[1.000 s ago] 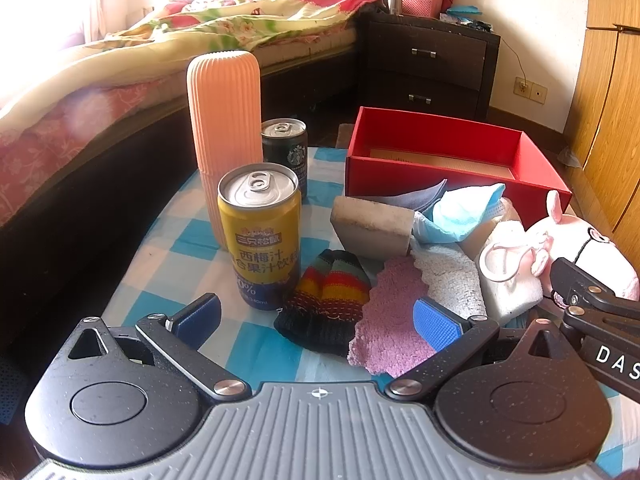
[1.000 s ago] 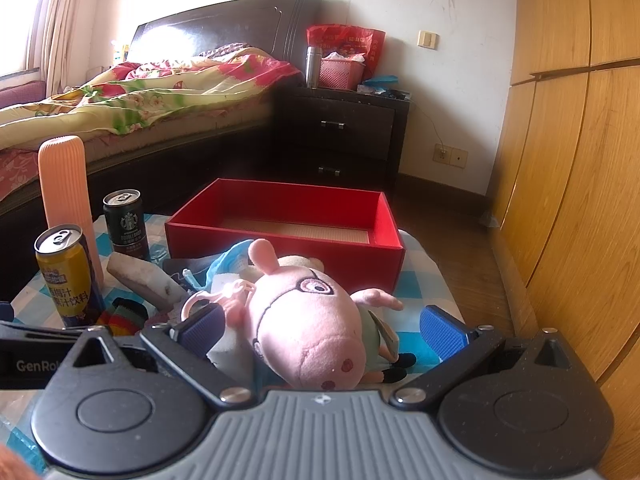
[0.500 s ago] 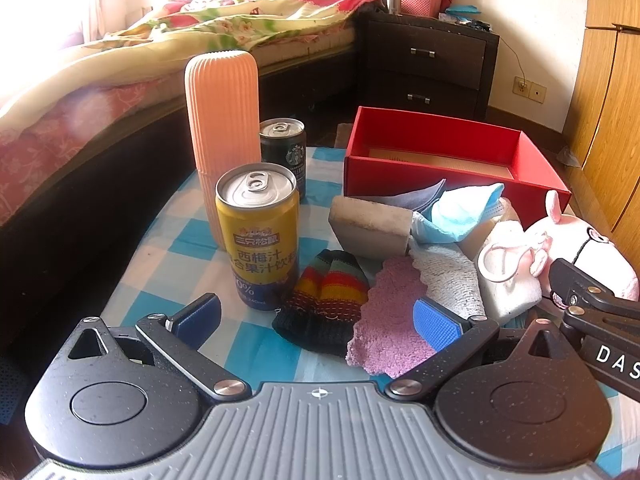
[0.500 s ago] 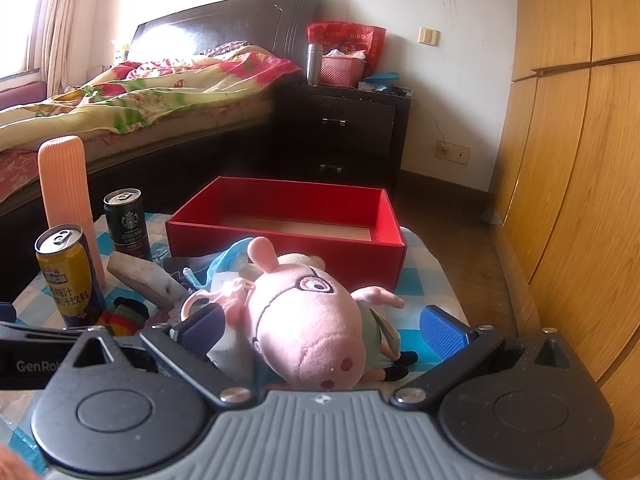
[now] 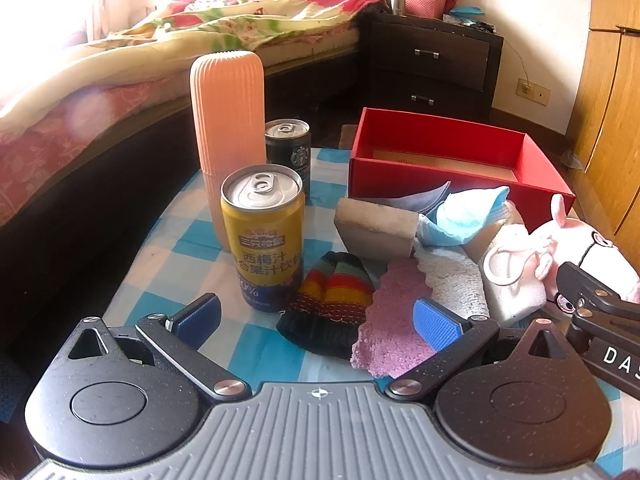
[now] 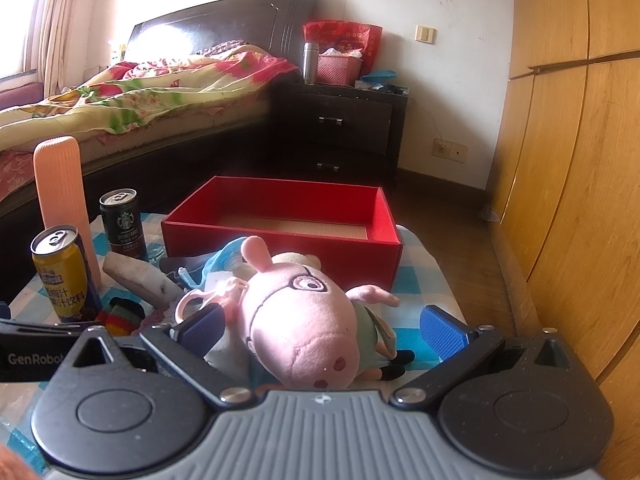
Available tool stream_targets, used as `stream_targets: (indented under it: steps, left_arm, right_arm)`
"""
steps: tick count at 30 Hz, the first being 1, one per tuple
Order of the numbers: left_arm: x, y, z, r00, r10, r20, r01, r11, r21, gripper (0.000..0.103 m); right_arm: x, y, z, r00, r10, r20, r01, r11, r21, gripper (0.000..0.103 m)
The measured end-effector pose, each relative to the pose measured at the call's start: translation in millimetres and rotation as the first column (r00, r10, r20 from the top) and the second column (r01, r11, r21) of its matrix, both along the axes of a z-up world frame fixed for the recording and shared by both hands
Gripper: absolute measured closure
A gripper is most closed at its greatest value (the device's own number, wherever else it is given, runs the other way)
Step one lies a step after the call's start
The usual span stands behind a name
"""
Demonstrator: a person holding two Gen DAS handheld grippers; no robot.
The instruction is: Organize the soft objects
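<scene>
Crowding a checked tablecloth (image 5: 168,236) beside a bed (image 5: 120,80)

Blue-and-white checks on the surface (image 5: 200,236) — red box (image 5: 448,152), pink pig plush (image 6: 296,320), rainbow-striped knit (image 5: 332,292), yellow can (image 5: 262,240), peach ribbed tube (image 5: 228,120).

Strong daylight pours in from the window on the left, blowing out the upper left corner of both views and washing the bed (image 5: 224,36) in white glare with a faint lens flare. The table (image 5: 256,344) stays evenly lit, and shadows are soft. Fisheye bending curves the wardrobe (image 6: 568,200) and the frame edges, and focus is fairly sharp throughout.
</scene>
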State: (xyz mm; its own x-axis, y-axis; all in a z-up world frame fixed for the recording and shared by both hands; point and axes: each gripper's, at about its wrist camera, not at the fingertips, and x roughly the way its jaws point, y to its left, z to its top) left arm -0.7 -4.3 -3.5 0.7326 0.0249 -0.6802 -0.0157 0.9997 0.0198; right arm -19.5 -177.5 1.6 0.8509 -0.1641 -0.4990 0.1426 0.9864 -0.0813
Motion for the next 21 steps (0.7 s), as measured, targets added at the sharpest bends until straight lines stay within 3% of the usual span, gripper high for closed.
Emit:
stream_targets:
  steps: [21]
  left_arm:
    - [0.8, 0.4, -0.4, 1.0, -0.005, -0.004, 0.005, 1.0, 0.0, 0.005]
  right_arm:
    - [-0.6, -0.5, 0.0, 1.0, 0.004, -0.001, -0.004, 1.0, 0.003, 0.018]
